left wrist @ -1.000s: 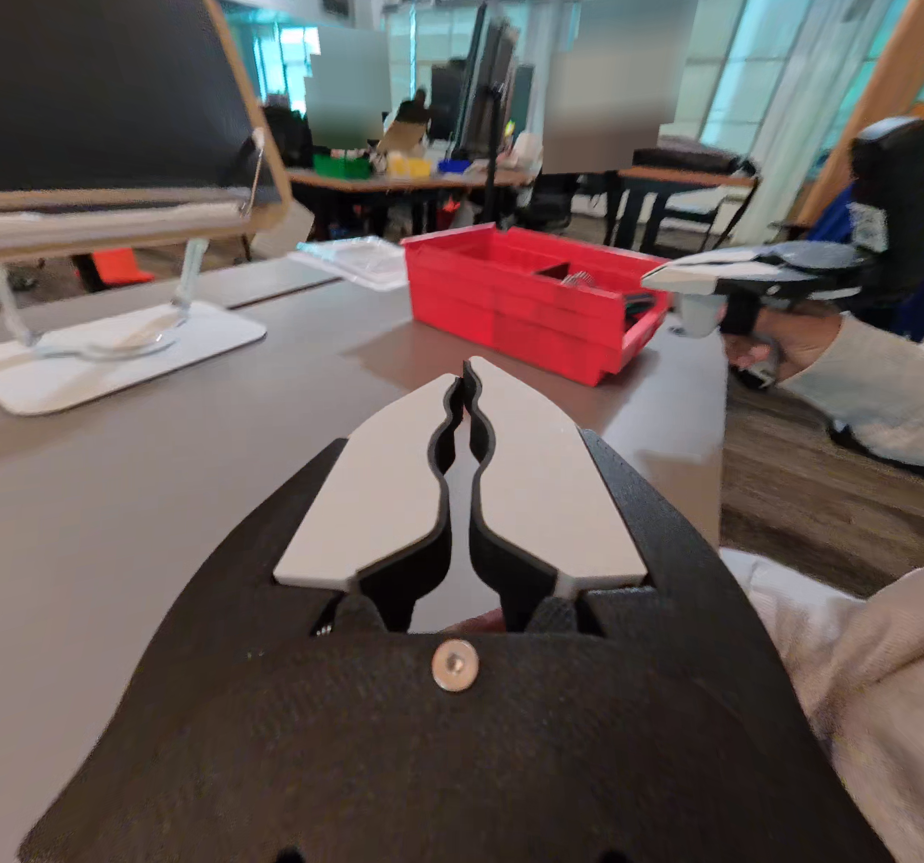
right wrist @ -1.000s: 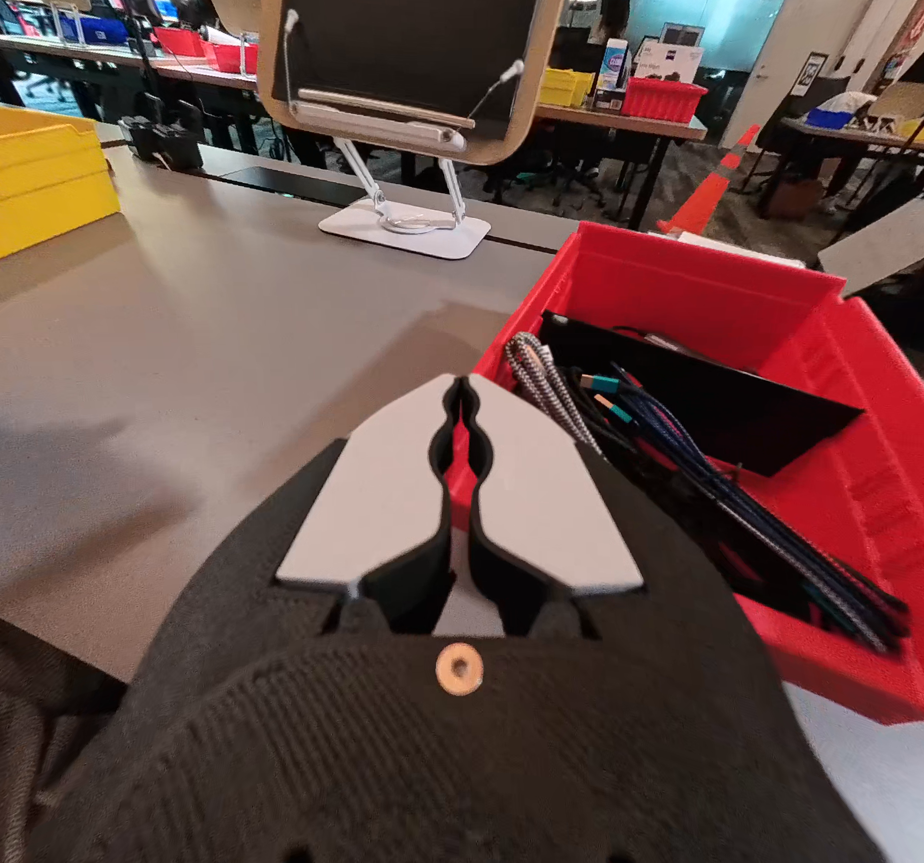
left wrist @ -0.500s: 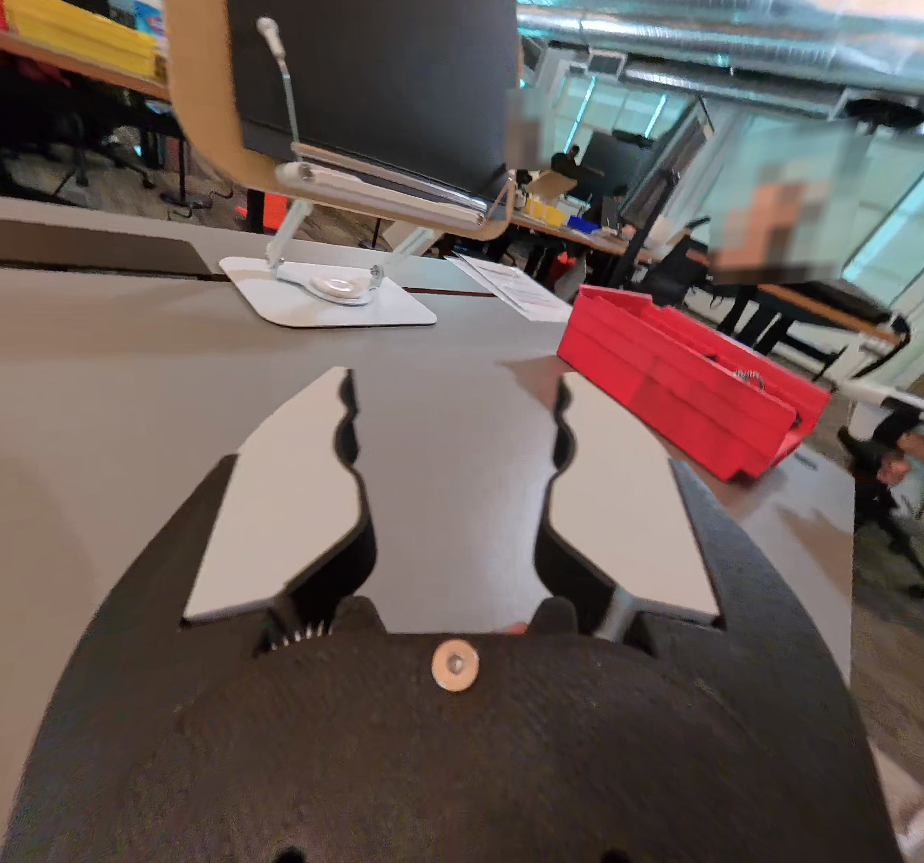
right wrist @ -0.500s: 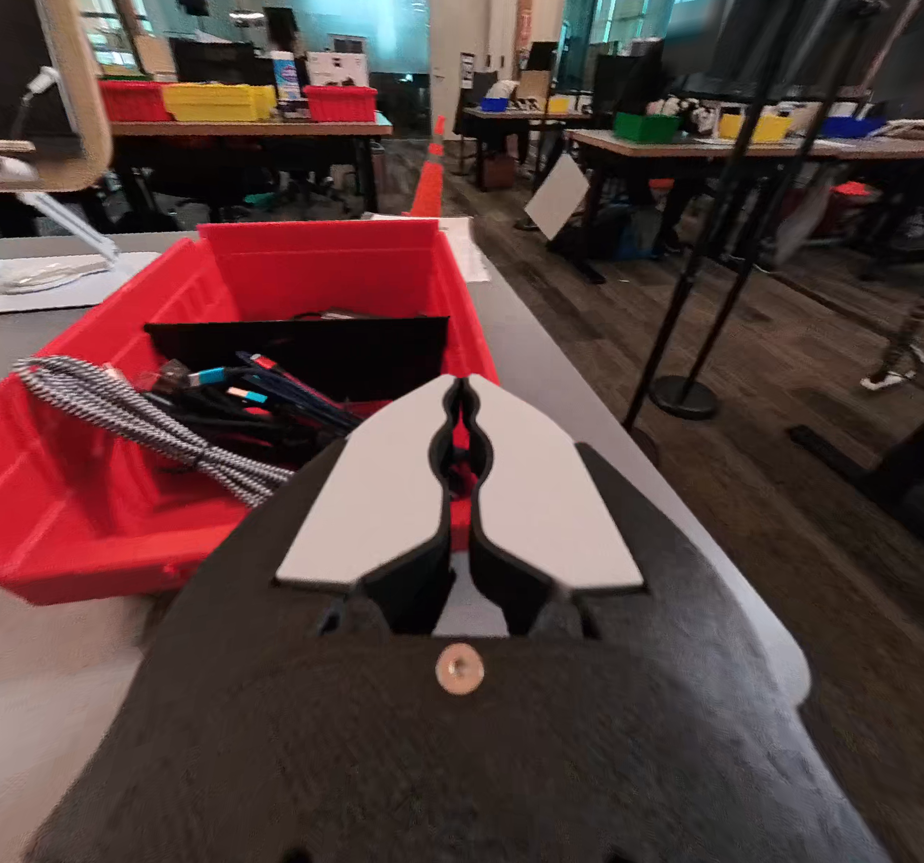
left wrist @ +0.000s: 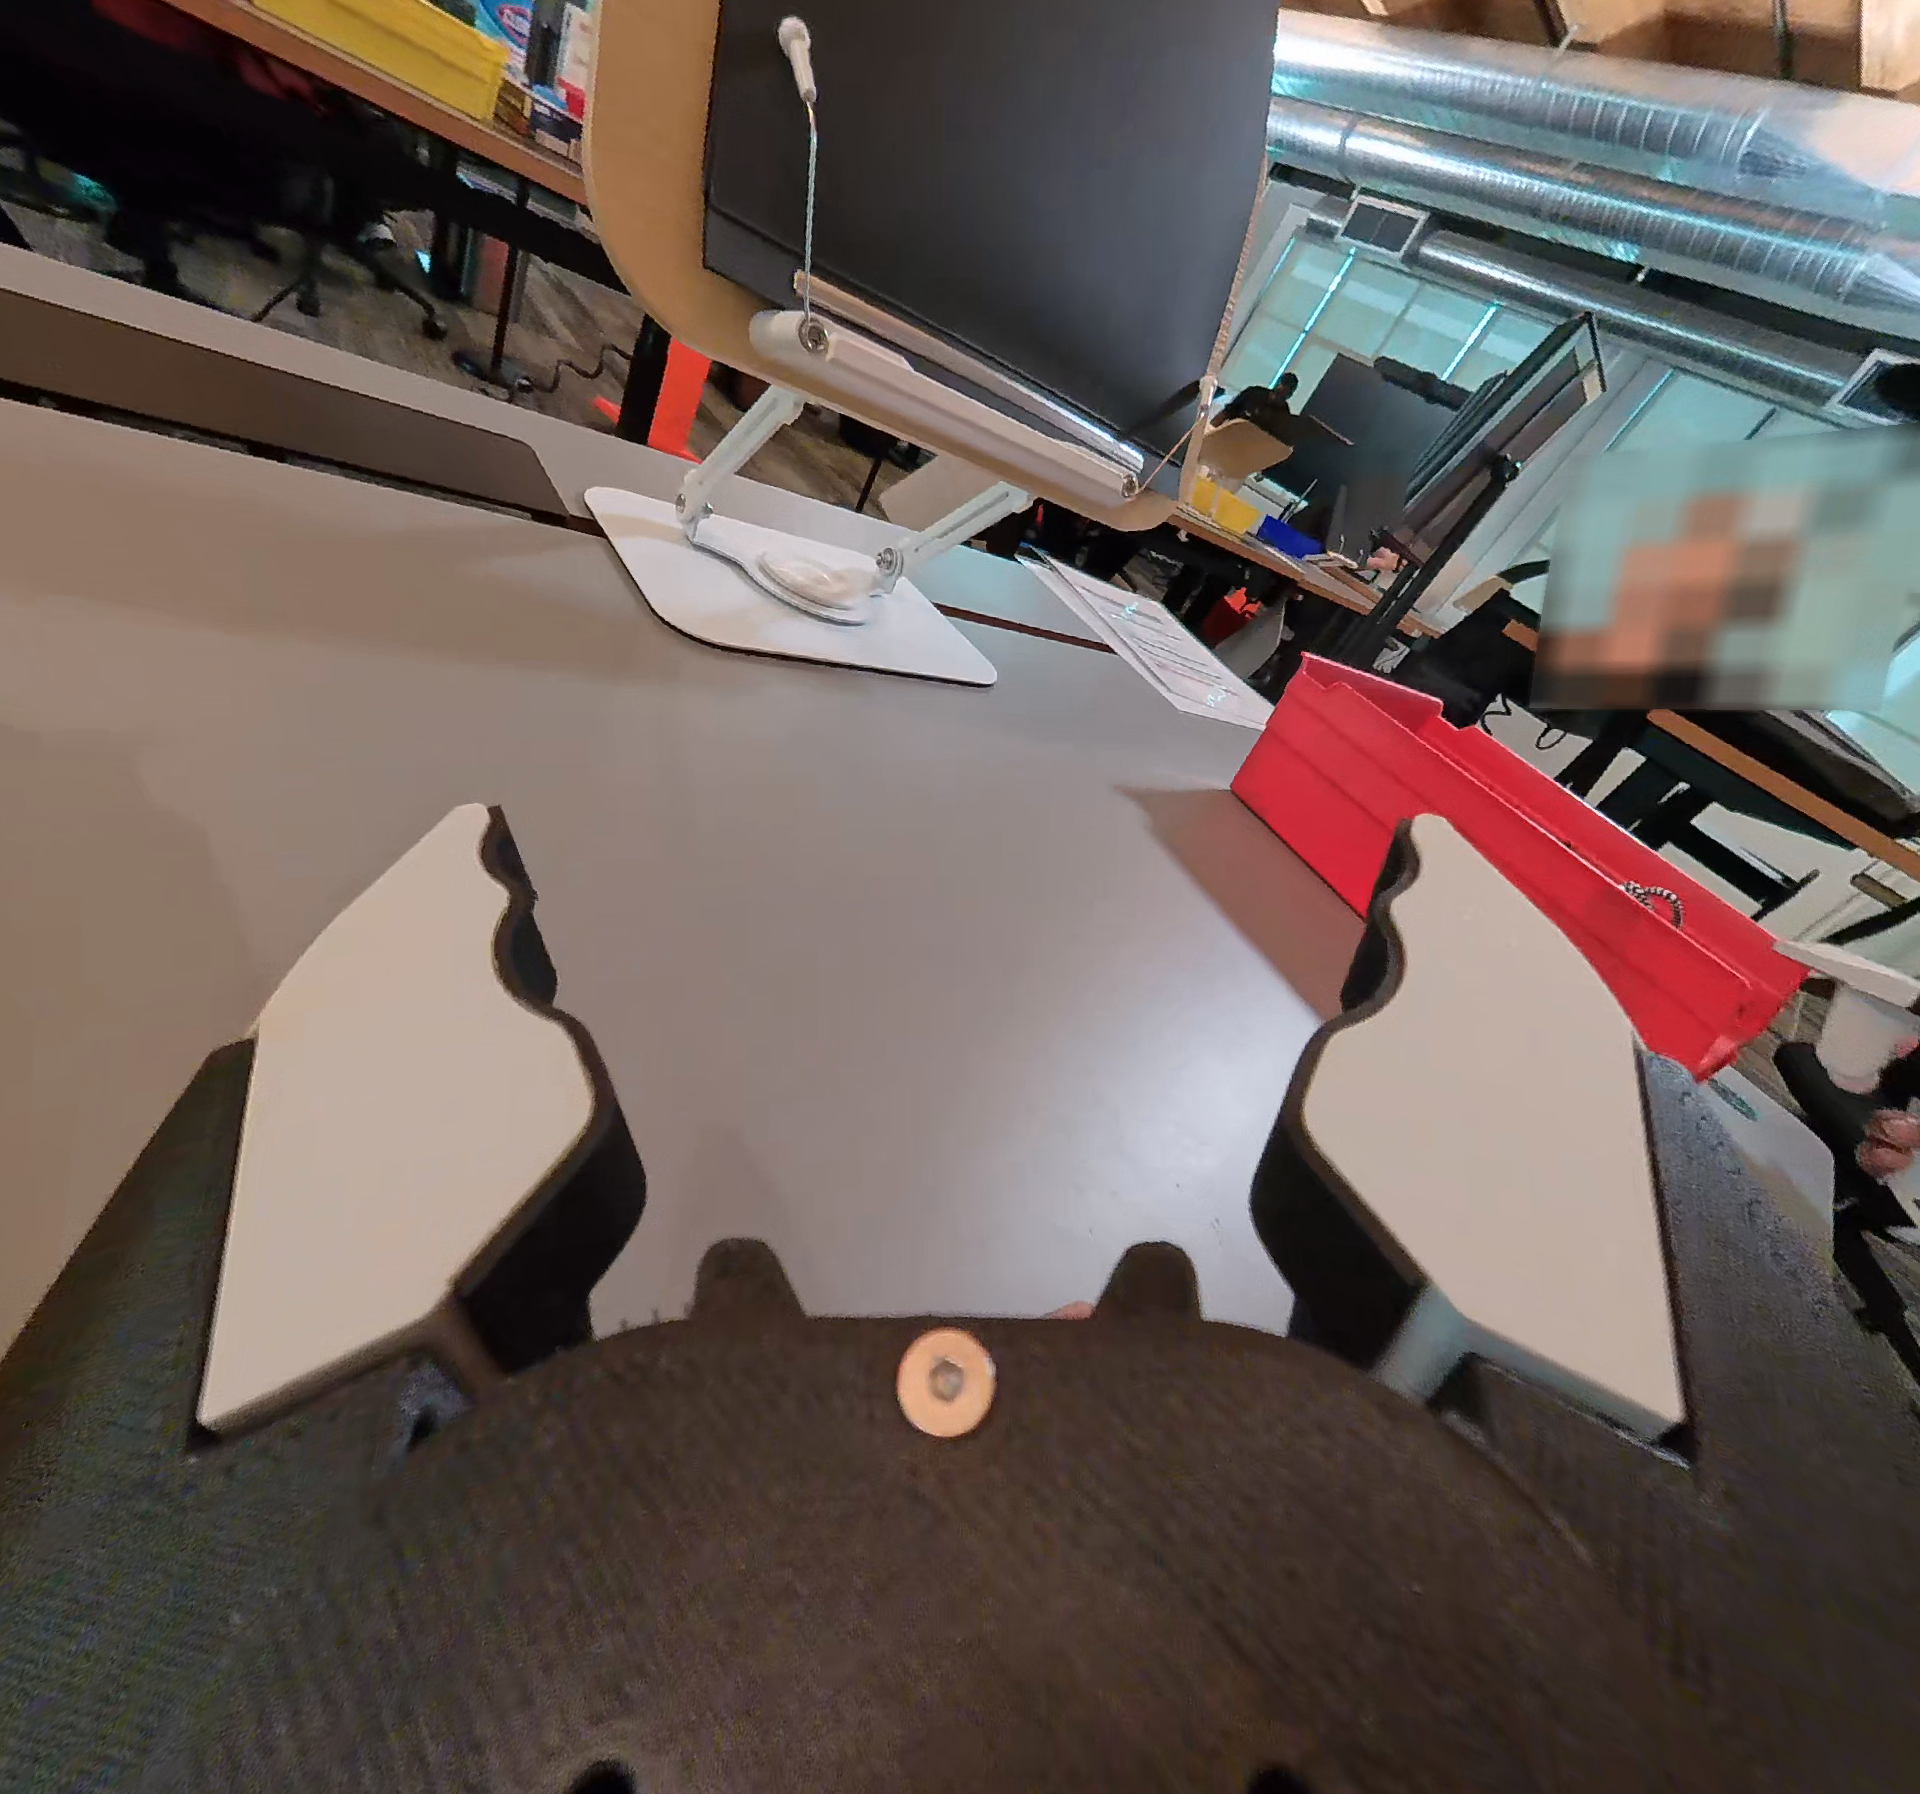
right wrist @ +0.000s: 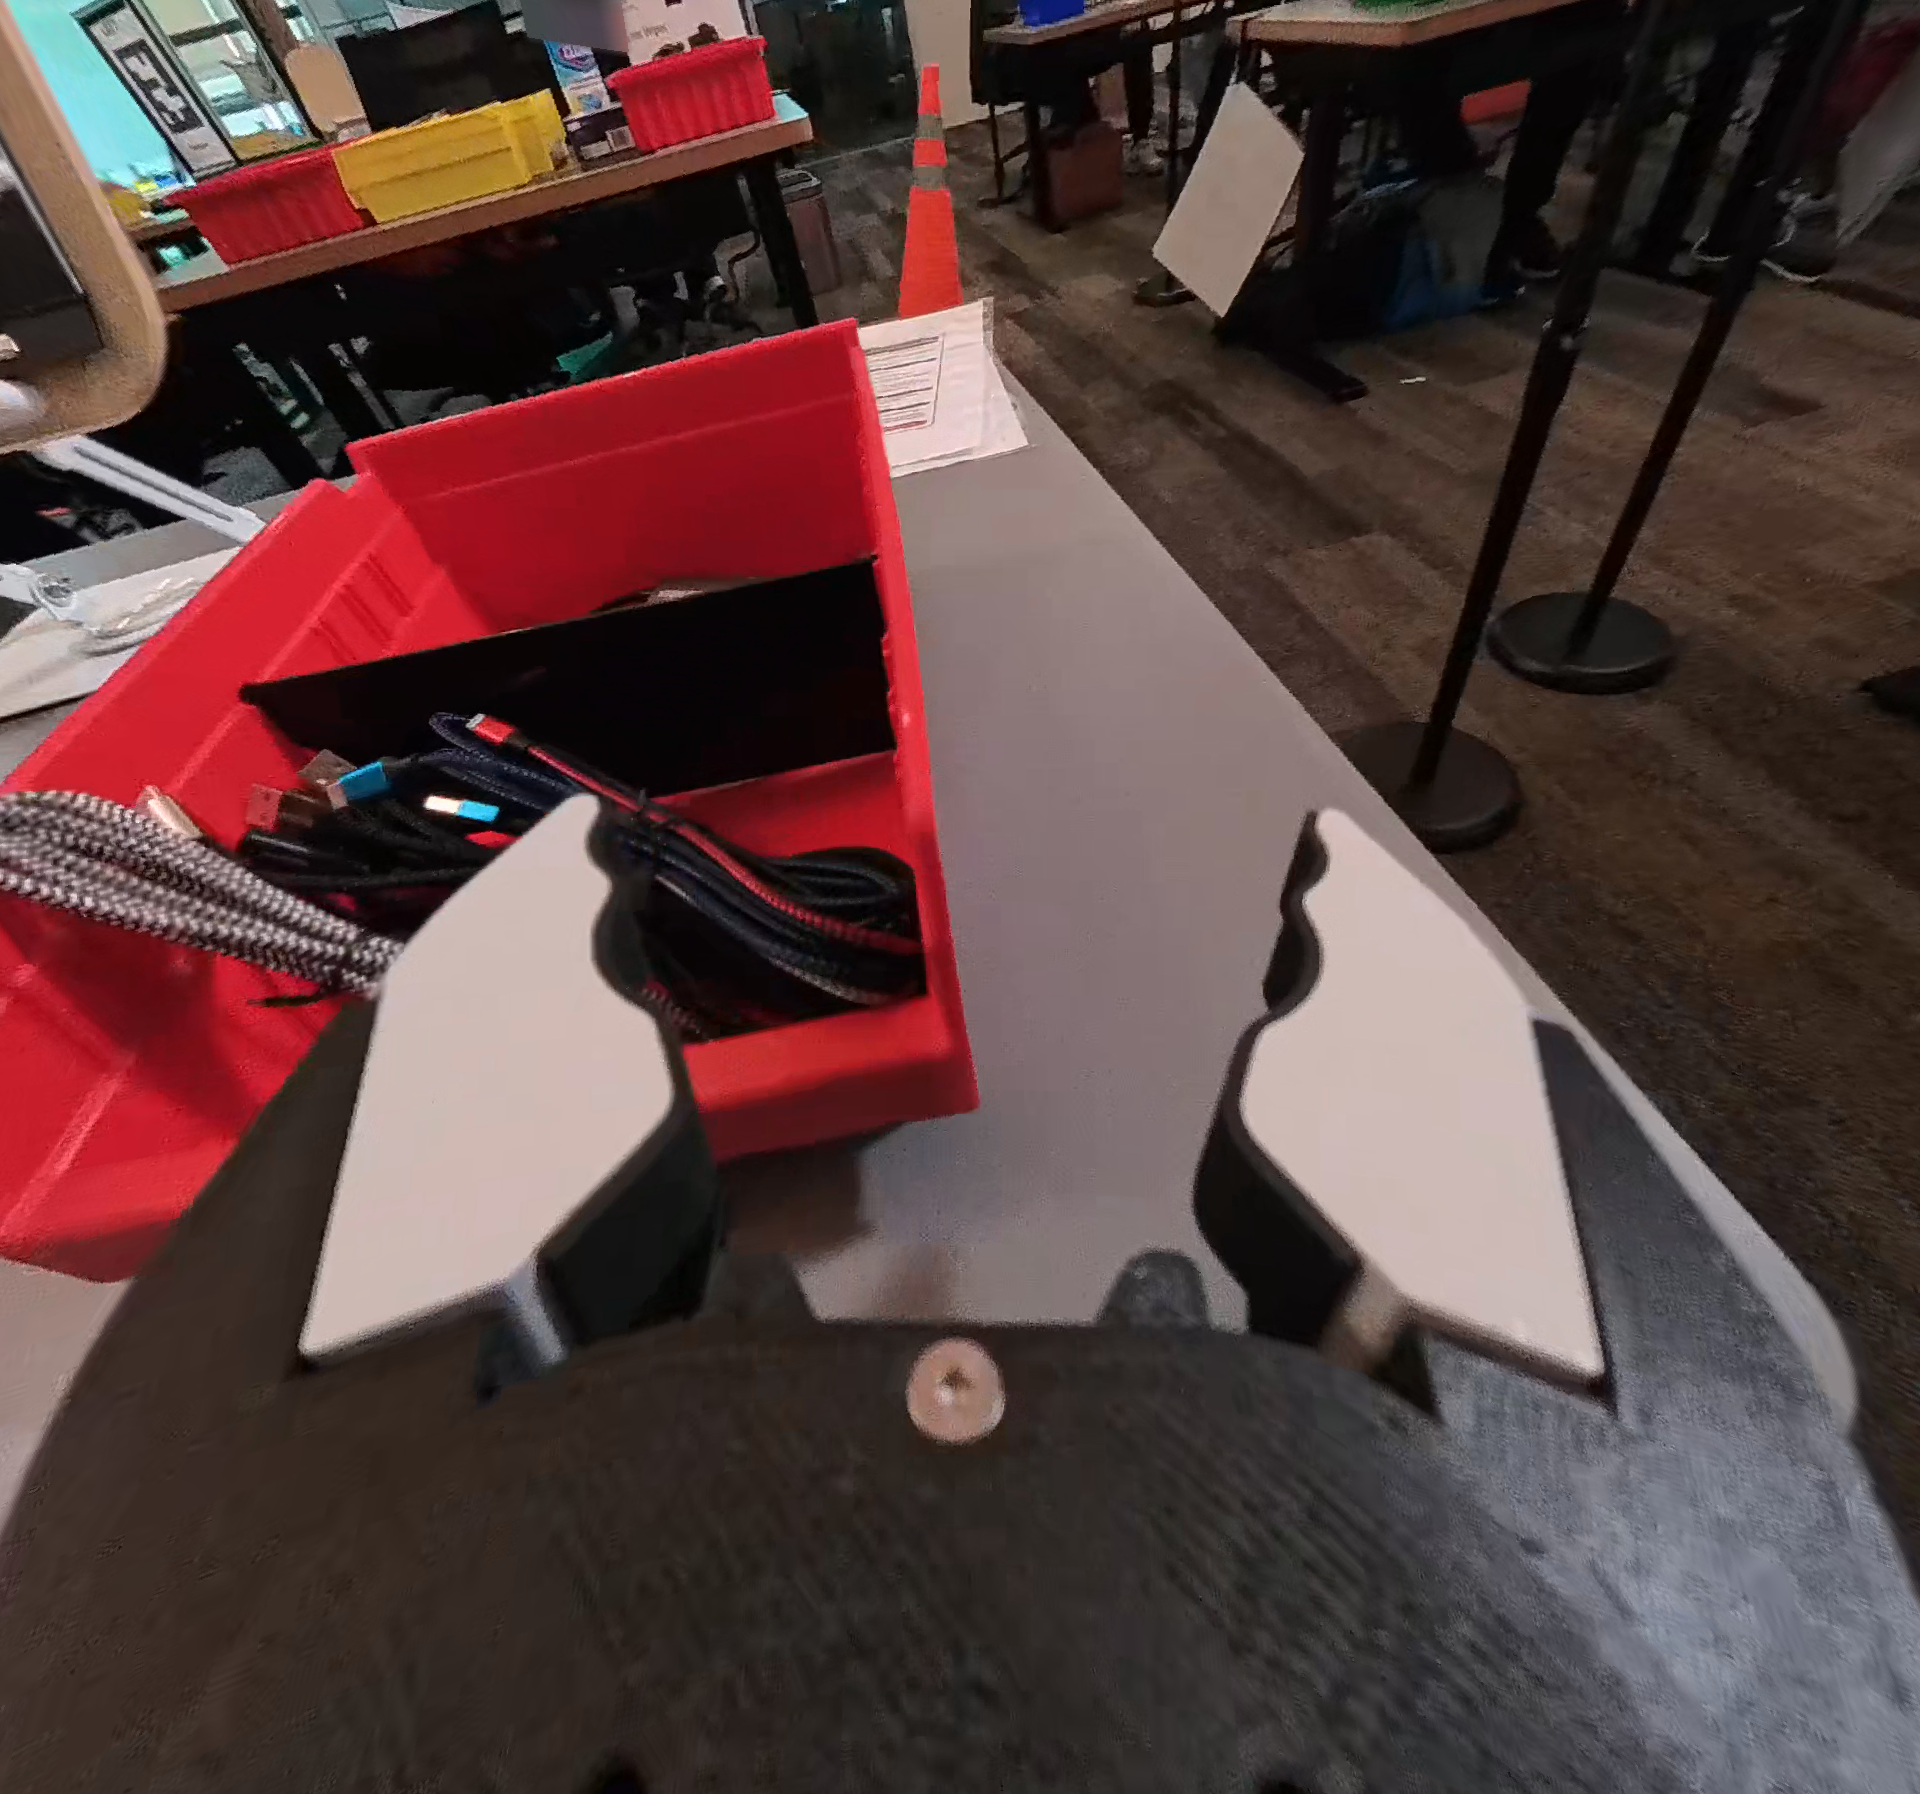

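Right now my left gripper (left wrist: 945, 871) gapes empty over the grey table's (left wrist: 312, 726) middle; my right gripper (right wrist: 951, 861) gapes empty too, beside the red bin (right wrist: 623, 487) of braided USB cables (right wrist: 769, 903) near the right edge.

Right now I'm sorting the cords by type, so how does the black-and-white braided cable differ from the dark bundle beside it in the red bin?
The braided cable is thick, black-and-white, and runs out over the bin's left side; the dark bundle is thinner black, navy and red cords, coiled inside. The bundle's plugs show blue and red; the braided cable's plug looks plain metal. Both lie in the red bin, before its black divider.
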Action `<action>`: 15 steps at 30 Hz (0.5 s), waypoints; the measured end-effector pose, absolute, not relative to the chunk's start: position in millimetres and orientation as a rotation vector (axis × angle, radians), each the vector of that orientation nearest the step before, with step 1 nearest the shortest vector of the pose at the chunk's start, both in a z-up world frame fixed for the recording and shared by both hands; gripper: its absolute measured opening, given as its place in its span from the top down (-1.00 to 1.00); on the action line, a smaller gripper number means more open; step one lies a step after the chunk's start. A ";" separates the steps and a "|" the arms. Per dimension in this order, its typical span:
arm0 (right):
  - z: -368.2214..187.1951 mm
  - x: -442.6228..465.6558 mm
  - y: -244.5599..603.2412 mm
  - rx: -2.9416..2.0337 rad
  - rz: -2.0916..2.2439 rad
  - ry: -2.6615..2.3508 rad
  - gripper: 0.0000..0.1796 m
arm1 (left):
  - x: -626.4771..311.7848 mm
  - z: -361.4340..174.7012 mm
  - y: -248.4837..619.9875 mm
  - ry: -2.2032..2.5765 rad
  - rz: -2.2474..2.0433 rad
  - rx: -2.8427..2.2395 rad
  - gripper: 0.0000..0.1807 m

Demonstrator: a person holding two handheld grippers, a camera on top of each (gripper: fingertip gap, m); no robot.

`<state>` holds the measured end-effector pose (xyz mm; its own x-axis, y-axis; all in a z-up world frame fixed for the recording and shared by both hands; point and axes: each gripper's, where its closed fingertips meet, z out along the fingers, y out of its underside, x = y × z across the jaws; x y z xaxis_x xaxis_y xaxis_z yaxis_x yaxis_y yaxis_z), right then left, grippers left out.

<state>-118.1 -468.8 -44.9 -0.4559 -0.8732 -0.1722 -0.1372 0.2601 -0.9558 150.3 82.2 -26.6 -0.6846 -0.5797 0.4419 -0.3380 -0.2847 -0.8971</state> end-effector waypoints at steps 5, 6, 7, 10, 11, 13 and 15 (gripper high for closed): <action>-52.0 -98.1 -468.5 -0.931 -1.151 1.794 -0.44 | 143.9 -38.5 84.2 1.839 -2.067 -1.157 -0.65; -53.8 -93.5 -468.4 -0.928 -1.129 1.797 -0.44 | 142.1 -40.4 85.0 1.853 -2.068 -1.167 -0.65; -55.9 -89.3 -468.5 -0.927 -1.111 1.804 -0.45 | 139.2 -40.5 85.2 1.862 -2.082 -1.169 -0.64; -62.5 -78.5 -470.4 -0.923 -1.066 1.831 -0.45 | 131.9 -40.9 88.5 1.880 -2.082 -1.156 -0.64; -64.5 -75.1 -471.1 -0.918 -1.049 1.837 -0.45 | 130.5 -41.8 90.4 1.887 -2.067 -1.150 -0.64; -69.8 -68.9 -472.4 -0.897 -0.998 1.854 -0.43 | 129.0 -43.2 94.4 1.889 -2.054 -1.153 -0.64; -77.3 -63.6 -473.0 -0.871 -0.929 1.871 -0.42 | 126.7 -44.6 95.4 1.900 -2.052 -1.156 -0.64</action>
